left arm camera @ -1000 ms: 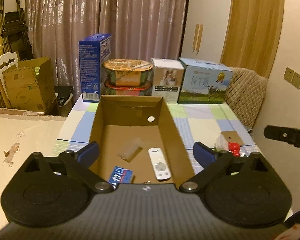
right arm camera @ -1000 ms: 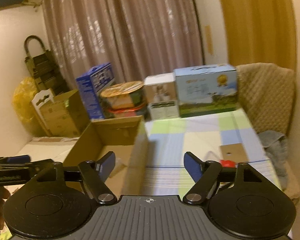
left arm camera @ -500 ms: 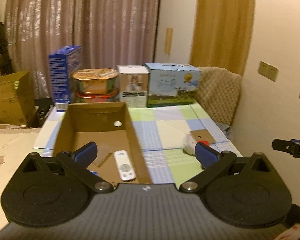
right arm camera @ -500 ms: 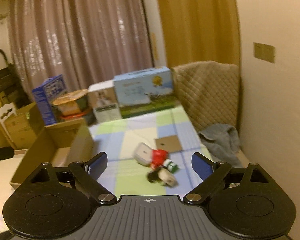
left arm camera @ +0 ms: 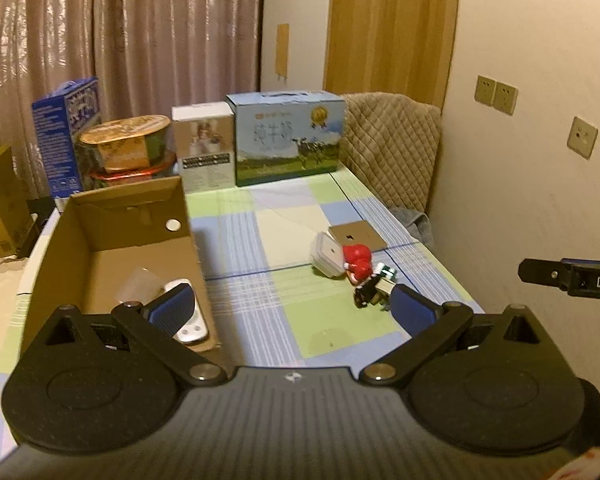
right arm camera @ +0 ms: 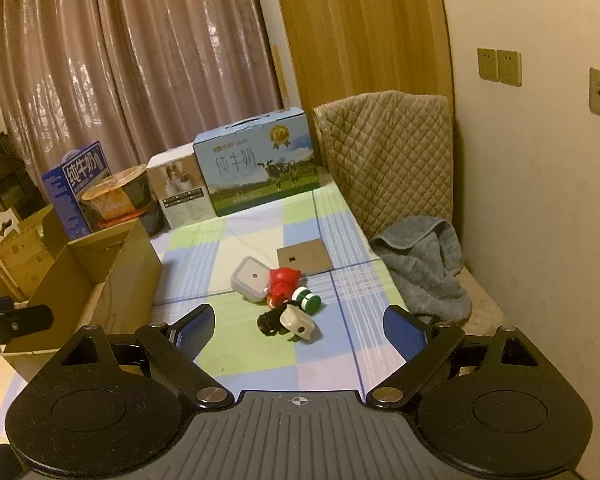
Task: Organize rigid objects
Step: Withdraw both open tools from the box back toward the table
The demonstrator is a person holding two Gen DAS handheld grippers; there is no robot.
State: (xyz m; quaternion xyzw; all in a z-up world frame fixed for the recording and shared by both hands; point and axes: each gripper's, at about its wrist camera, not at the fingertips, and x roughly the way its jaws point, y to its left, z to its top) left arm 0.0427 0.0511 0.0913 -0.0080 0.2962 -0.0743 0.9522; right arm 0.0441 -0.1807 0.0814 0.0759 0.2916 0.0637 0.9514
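Grippers: left gripper (left arm camera: 292, 310) and right gripper (right arm camera: 298, 326) both wide, empty | cardboard box (left arm camera: 80, 240): one | remote (left arm camera: 190, 326): one

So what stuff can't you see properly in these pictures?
- White remote in the cardboard box, left wrist view: the left claw hides part of it.
- Box's inside, right wrist view: its near wall blocks it.
- Small black thing beside the red toy: too small to name.
- Right claw in the left wrist view: cut off by the right edge.
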